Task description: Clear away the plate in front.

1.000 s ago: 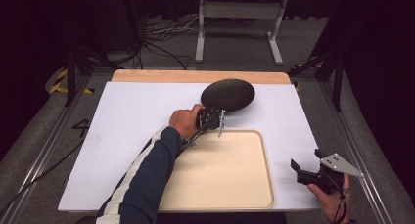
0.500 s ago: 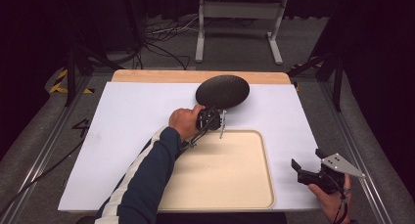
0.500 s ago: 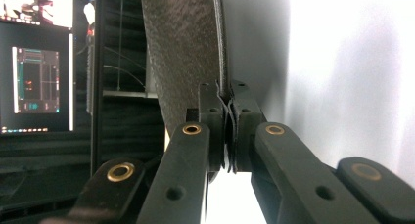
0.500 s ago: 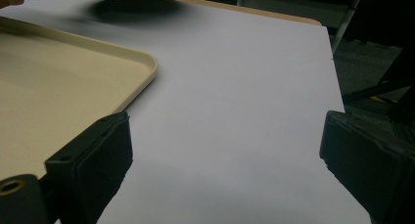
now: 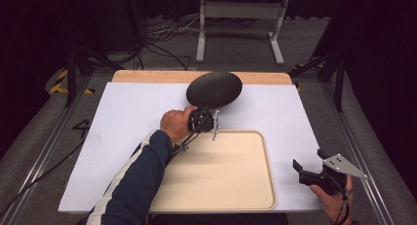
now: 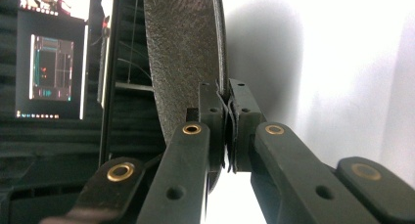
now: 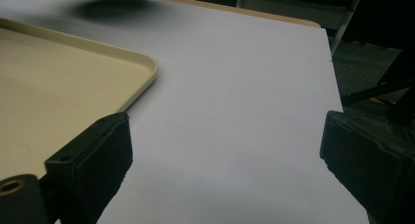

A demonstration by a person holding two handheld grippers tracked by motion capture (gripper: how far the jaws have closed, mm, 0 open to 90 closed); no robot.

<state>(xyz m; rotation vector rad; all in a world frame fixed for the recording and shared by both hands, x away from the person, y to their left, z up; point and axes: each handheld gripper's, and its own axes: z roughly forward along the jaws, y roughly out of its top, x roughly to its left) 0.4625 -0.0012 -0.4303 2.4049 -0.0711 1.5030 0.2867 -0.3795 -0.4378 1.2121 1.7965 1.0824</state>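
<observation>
A dark, rough-textured plate (image 5: 214,89) hangs tilted above the far middle of the white table sheet (image 5: 123,117). My left gripper (image 5: 205,112) is shut on its near rim. In the left gripper view the plate (image 6: 183,53) stands on edge, its rim pinched between the two pads (image 6: 213,121) of my left gripper (image 6: 228,131). A beige tray (image 5: 221,173) lies empty on the near half of the sheet, just below that hand. My right gripper (image 5: 309,166) rests open at the near right edge, nothing between its jaws. In the right gripper view its wide jaws frame the bare sheet (image 7: 235,101) beside the tray corner (image 7: 142,62).
A wooden strip (image 5: 147,76) borders the far edge of the table. Metal rails (image 5: 54,136) run along both sides. A grey stand (image 5: 241,23) and cables lie on the floor beyond. A lit screen (image 6: 51,67) shows in the left gripper view.
My left hand has lifted the plate and carried it a little to the left, tilting it more upright. The right hand has stayed still.
</observation>
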